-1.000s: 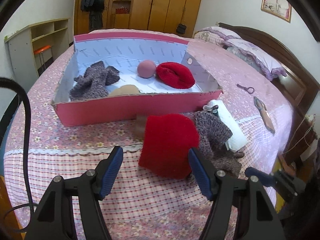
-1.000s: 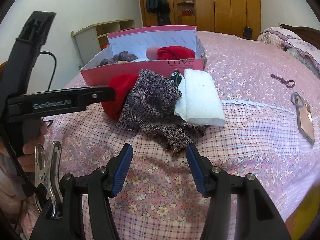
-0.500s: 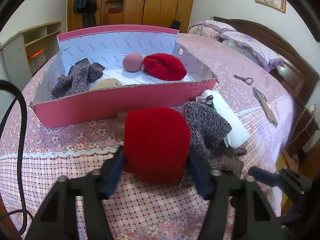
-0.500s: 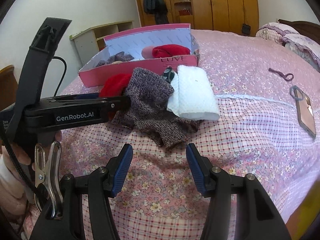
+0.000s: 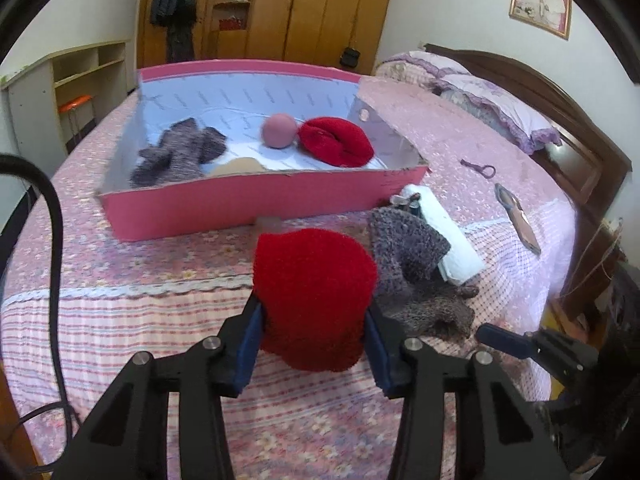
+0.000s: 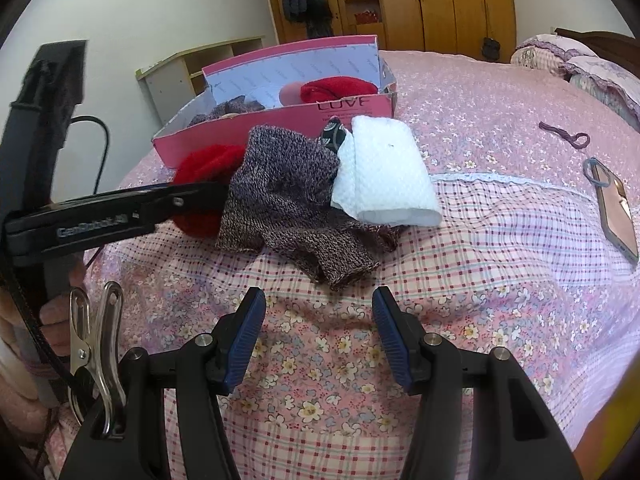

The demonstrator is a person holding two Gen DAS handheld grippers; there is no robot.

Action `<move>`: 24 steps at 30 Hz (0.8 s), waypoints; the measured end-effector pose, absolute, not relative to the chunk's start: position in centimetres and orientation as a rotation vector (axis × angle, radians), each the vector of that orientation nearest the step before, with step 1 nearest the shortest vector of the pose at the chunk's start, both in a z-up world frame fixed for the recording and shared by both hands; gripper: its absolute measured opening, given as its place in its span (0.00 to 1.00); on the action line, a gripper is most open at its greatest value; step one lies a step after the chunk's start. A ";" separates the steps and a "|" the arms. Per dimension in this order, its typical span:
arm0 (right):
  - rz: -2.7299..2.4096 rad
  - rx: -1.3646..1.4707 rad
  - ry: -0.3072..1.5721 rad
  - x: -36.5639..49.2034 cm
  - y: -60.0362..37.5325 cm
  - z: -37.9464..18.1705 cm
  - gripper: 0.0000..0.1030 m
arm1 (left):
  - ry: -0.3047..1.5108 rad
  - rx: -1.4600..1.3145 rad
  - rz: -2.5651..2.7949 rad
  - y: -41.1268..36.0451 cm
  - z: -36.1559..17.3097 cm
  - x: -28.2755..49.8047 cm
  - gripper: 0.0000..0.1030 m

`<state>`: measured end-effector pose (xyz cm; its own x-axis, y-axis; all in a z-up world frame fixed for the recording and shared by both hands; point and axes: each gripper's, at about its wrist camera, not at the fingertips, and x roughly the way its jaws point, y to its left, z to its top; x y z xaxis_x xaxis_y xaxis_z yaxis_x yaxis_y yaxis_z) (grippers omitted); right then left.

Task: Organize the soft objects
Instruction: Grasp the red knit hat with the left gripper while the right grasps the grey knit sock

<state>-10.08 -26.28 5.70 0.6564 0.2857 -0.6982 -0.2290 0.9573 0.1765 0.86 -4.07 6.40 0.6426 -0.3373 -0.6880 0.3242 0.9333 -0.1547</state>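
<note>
The left gripper [image 5: 314, 338] grips a fluffy red sock [image 5: 314, 296] between its 2 blue pads [image 5: 249, 340], on a bed [image 5: 132, 308] covered in a pink floral-and-checked bedspread. Both pads press into the sides of the sock, which bulges up between them. Whether it is raised off the cover cannot be told.

Just to the right of the red sock lies a gray knitted glove [image 6: 288, 196], its cuff pointing toward the right gripper [image 6: 318, 336]. That gripper has its jaws spread wide with nothing between them, just short of the glove. A folded white cloth [image 6: 386, 170] rests against the glove's far side, overlapping its edge, and a small dark patterned item [image 6: 333, 134] pokes out between them.

Behind the pile sits an open pink cardboard box [image 5: 248, 204] with a pale lining. Inside it are a second gray knitted glove [image 5: 176, 152] at the left, a pink ball [image 5: 279, 131] touching a second red sock [image 5: 336, 142] at the right, and a tan object [image 5: 238, 166] against the near wall.

Farther right on the bedspread lie a phone [image 6: 616, 208] with a hair tie [image 6: 596, 168] at its top and a purple cord [image 6: 564, 134].
</note>
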 end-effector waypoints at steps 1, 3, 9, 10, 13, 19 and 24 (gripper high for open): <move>0.291 0.075 0.807 -10.1 -26.3 5.6 0.55 | 0.780 -0.020 -0.366 -3.6 6.5 0.7 0.47; 0.289 0.075 0.813 -10.0 -26.2 5.5 0.55 | 0.772 -0.020 -0.337 -2.8 6.5 0.4 0.47; 0.314 0.098 0.794 -9.8 -26.0 6.0 0.55 | 0.777 -0.013 -0.263 -0.6 5.7 0.3 0.47; 0.319 0.100 0.788 -9.8 -25.8 6.1 0.55 | 0.781 -0.031 -0.263 -0.2 5.6 0.4 0.47; 0.340 0.098 0.774 -9.2 -25.0 6.6 0.55 | 0.792 -0.063 -0.269 0.4 5.2 0.5 0.47; 0.326 0.076 0.762 -7.0 -23.5 7.7 0.56 | 0.785 -0.057 -0.275 0.4 4.9 0.4 0.47; 0.297 0.144 0.845 -4.0 -23.1 6.9 0.61 | 0.786 -0.077 -0.286 0.7 4.9 0.3 0.47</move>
<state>-4.02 -23.08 6.87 0.6259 0.3150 -0.7134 -0.2013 0.9490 0.2425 0.32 0.66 4.87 0.6704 -0.2823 -0.6862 0.2252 0.9586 -0.1743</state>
